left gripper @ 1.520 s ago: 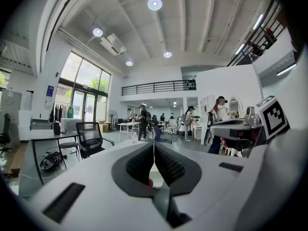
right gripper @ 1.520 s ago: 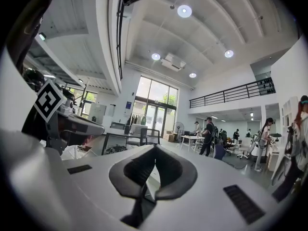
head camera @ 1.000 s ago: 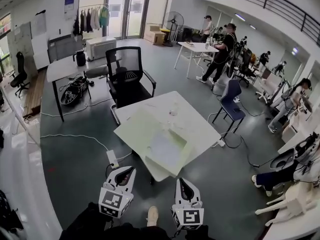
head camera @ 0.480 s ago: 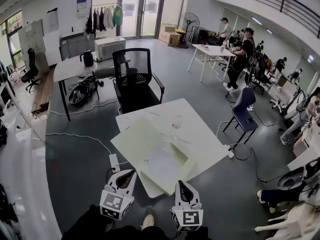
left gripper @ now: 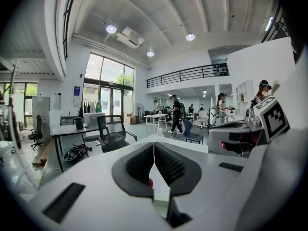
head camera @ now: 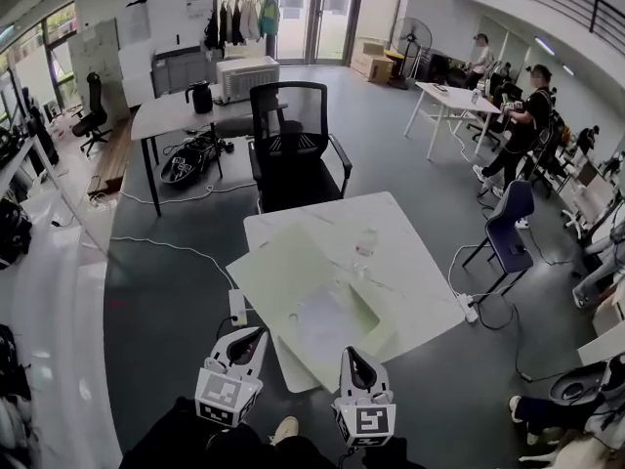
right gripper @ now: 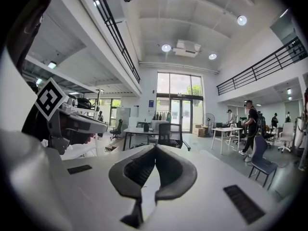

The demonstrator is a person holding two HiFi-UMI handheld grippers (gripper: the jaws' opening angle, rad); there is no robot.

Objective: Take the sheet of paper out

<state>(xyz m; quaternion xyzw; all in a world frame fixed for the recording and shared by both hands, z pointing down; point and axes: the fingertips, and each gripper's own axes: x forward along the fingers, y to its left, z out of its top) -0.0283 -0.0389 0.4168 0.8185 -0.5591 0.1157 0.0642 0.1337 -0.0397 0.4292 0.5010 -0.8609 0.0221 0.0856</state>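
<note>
Ok, L gripper (head camera: 256,334) & R gripper (head camera: 351,354) shut

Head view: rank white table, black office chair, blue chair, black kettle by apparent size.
1. white table
2. black office chair
3. blue chair
4. black kettle
Apparent size only: the table sits nearest the camera, which inflates it.

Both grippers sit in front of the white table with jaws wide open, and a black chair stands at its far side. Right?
Not quite: the jaws are closed, not open. The left gripper and right gripper each show jaws pressed together, empty, in their own gripper views. The white table and black chair are as you say.
</note>
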